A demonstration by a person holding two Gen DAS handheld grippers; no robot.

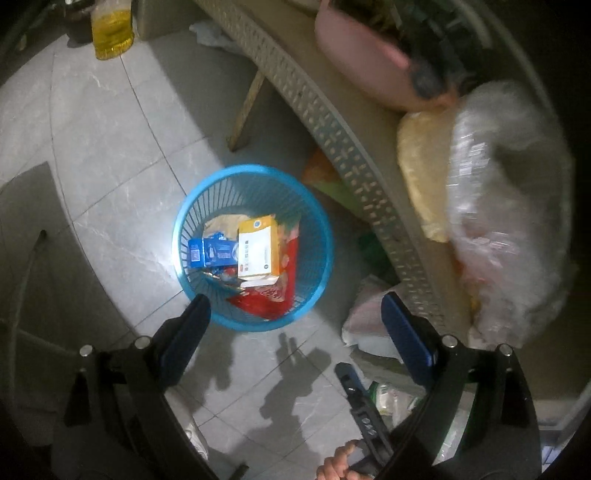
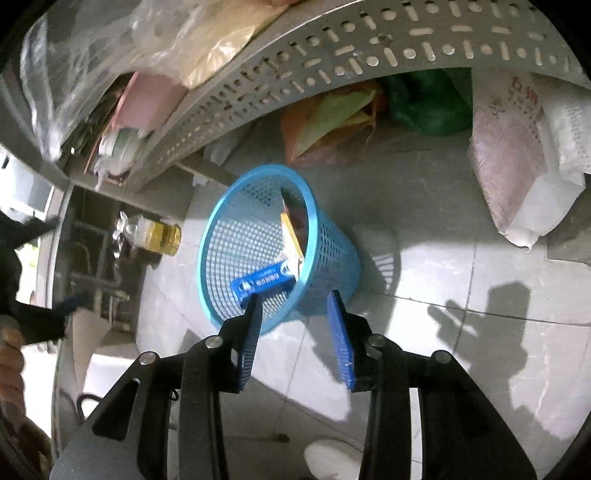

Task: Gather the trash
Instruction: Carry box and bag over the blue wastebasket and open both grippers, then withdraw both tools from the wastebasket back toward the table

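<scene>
A blue mesh wastebasket (image 1: 183, 229) stands on the tiled floor beside a table. Inside it lie a yellow and white box (image 1: 256, 247), a blue box (image 1: 212, 253) and a red wrapper (image 1: 266, 299). My left gripper (image 1: 295, 301) hovers above the basket, its jaws wide apart and empty. In the right wrist view the same basket (image 2: 221, 229) appears tilted, with the blue box (image 2: 258, 282) and the yellow box (image 2: 291, 240) inside. My right gripper (image 2: 294, 297) is just in front of the basket's rim, open with nothing between its fingers.
A perforated table edge (image 1: 332, 129) curves past the basket. On the table sit a clear plastic bag (image 1: 509, 206) and a pink bowl (image 1: 362, 55). An oil bottle (image 1: 110, 29) stands on the floor. Sacks (image 2: 509, 147) and a green bag (image 2: 428, 103) lie under the table.
</scene>
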